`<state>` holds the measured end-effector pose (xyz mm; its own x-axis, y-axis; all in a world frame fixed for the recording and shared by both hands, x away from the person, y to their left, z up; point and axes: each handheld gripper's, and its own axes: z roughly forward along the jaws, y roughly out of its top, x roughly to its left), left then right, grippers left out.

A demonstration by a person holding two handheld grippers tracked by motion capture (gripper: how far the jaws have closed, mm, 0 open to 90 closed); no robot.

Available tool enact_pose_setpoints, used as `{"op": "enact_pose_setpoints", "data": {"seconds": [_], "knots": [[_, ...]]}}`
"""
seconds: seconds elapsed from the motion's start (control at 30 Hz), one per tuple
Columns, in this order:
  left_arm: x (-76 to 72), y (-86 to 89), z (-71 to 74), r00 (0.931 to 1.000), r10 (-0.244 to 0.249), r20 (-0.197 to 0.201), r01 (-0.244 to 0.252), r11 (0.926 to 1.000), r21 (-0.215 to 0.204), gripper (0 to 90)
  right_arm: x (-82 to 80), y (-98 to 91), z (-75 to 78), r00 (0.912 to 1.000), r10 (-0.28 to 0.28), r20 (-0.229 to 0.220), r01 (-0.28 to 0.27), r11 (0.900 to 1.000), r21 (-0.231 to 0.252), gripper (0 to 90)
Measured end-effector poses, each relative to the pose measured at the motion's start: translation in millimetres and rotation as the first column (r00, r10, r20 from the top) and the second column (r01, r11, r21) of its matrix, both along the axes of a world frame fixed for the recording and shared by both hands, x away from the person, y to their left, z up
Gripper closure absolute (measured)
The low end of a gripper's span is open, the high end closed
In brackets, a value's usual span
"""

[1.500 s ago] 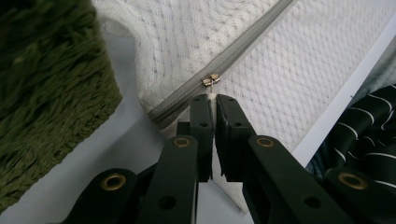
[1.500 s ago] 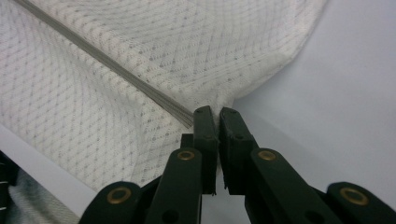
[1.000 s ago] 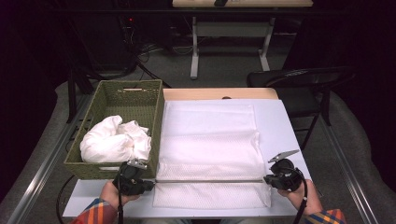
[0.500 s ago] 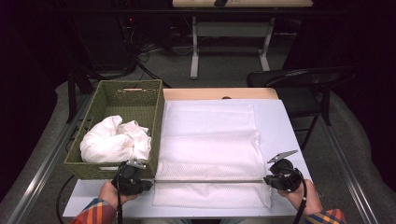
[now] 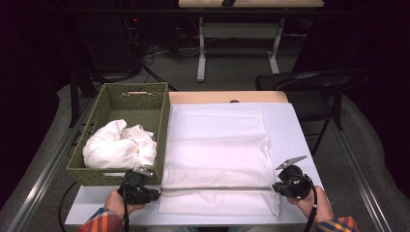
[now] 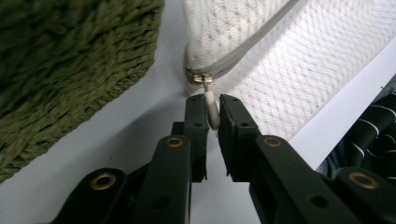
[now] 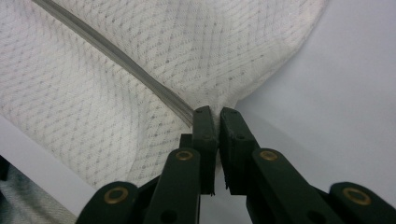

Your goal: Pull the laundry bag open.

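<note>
- White mesh laundry bag (image 5: 216,159) showing matt, diamond-knit cloth.
- Zipper (image 6: 243,46) looking like smooth grey tape.
- Green basket (image 5: 121,116) appearing rough, woven.
- Gripper jaws looking like matt black plastic.

**Where my three cameras sit**

My high view hangs above the table's near edge, facing forward and down on the white mesh zippered laundry bag (image 5: 215,159). My left gripper view rides close behind its jaws at the bag's zip-pull end, beside the green woven basket (image 6: 70,60). My right gripper view sits equally close at the bag's opposite corner. All three share the grey zip line (image 7: 116,60).
</note>
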<state>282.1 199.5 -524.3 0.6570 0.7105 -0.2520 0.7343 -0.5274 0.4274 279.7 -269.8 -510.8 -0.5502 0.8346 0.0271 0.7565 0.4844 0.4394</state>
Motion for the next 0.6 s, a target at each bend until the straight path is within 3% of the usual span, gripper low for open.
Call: {"op": "enact_pose_setpoints", "data": {"seconds": [0.33,0.43,0.6], "knots": [[-2.1,-9.5,0.7,0.9998,-0.002,-0.021,0.002,0.9995,-0.032,73.7,0.6,-0.7,-1.1,1.0000,-0.006,-0.004,0.006,1.0000,0.003,82.5],[-3.1,-11.6,1.1,0.9995,0.010,-0.029,-0.010,0.9995,-0.029,71.8,0.6,-1.3,-1.0,1.0000,-0.004,-0.004,0.004,1.0000,0.004,81.0],[-5.7,-12.0,1.5,0.9994,-0.010,-0.034,0.009,0.9995,-0.032,69.9,0.7,-2.6,-0.1,1.0000,-0.008,-0.003,0.008,1.0000,0.004,79.9]]}}
